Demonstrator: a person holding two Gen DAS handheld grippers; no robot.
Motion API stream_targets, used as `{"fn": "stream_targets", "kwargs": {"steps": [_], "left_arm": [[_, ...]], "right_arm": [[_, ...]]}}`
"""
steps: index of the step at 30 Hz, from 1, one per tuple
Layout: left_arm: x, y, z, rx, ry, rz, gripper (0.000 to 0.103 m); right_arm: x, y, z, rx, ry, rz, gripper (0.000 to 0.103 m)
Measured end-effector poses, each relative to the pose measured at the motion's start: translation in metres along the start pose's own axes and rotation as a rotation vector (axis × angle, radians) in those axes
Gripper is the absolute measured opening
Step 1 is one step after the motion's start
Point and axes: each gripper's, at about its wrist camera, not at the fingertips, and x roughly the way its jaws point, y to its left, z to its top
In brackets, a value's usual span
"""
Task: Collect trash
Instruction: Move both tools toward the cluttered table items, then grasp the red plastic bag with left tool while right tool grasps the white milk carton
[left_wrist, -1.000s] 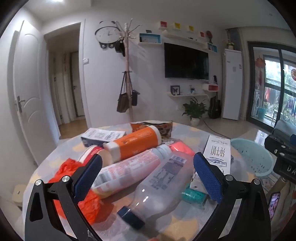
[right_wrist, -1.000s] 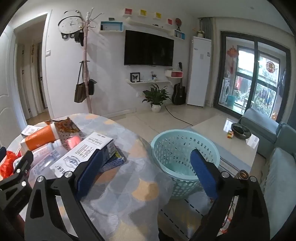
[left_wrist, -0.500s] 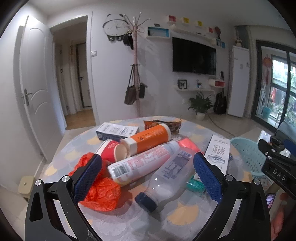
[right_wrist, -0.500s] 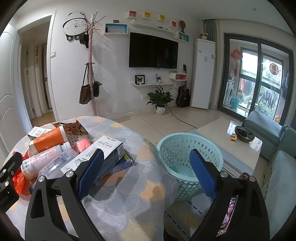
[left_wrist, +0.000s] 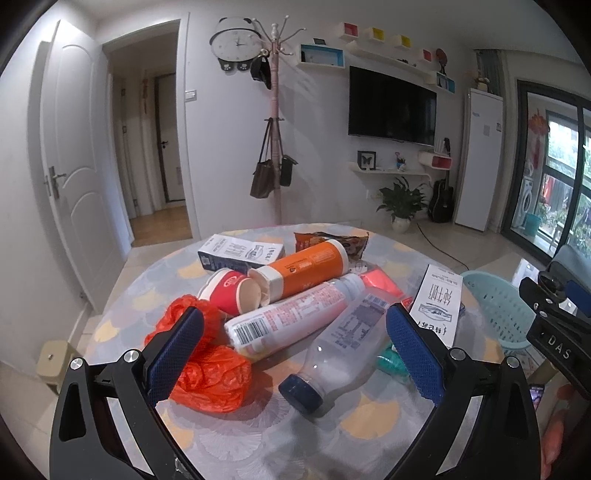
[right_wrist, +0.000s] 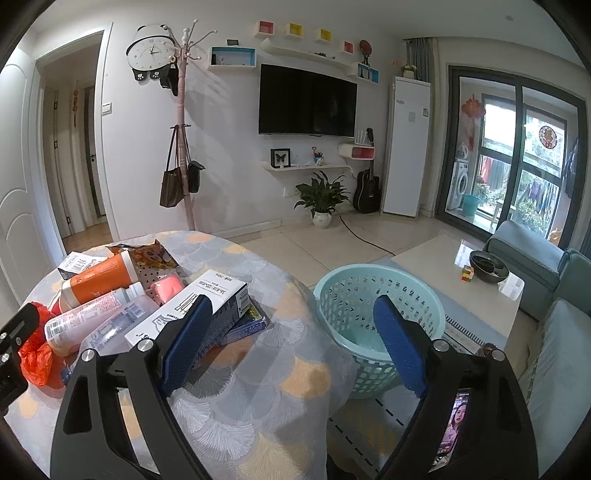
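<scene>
A pile of trash lies on the round table (left_wrist: 229, 446): an orange plastic bag (left_wrist: 210, 376), a red paper cup (left_wrist: 231, 293), an orange canister (left_wrist: 303, 267), a pink-labelled bottle (left_wrist: 291, 319), a clear bottle with a dark blue cap (left_wrist: 340, 354) and two white cartons (left_wrist: 437, 304) (left_wrist: 240, 253). My left gripper (left_wrist: 295, 354) is open and empty, held above the pile's near side. My right gripper (right_wrist: 291, 343) is open and empty, between the long white carton (right_wrist: 192, 308) and the light blue basket (right_wrist: 376, 321) on the floor.
A snack bag (left_wrist: 332, 240) and a pink packet (left_wrist: 380, 284) lie behind the bottles. A coat stand (right_wrist: 181, 147) is past the table. A low coffee table (right_wrist: 476, 291) and a grey sofa (right_wrist: 554, 332) stand to the right. A small stool (left_wrist: 53, 360) is left of the table.
Both grippers have drawn back and risen from the table, so more of the pile and the basket shows. Both stay open. Nothing on the table has moved.
</scene>
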Motion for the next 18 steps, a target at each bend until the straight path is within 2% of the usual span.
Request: {"fn": "stream_targets", "kwargs": {"steps": [4, 8, 13, 18], "left_arm": [[-0.001, 0.008, 0.001, -0.022, 0.014, -0.023, 0.096], [-0.001, 0.032, 0.0, -0.07, 0.027, -0.085, 0.096], [0.001, 0.071, -0.005, -0.098, 0.048, -0.078, 0.095], [0.023, 0.106, -0.003, -0.109, 0.117, -0.098, 0.093]], "right_arm": [[0.0, 0.0, 0.0, -0.003, -0.002, -0.003, 0.08], [-0.001, -0.001, 0.002, -0.013, 0.0, 0.01, 0.065], [0.0, 0.003, 0.003, -0.02, 0.004, 0.022, 0.049], [0.005, 0.016, 0.01, -0.019, 0.013, 0.052, 0.049]]}}
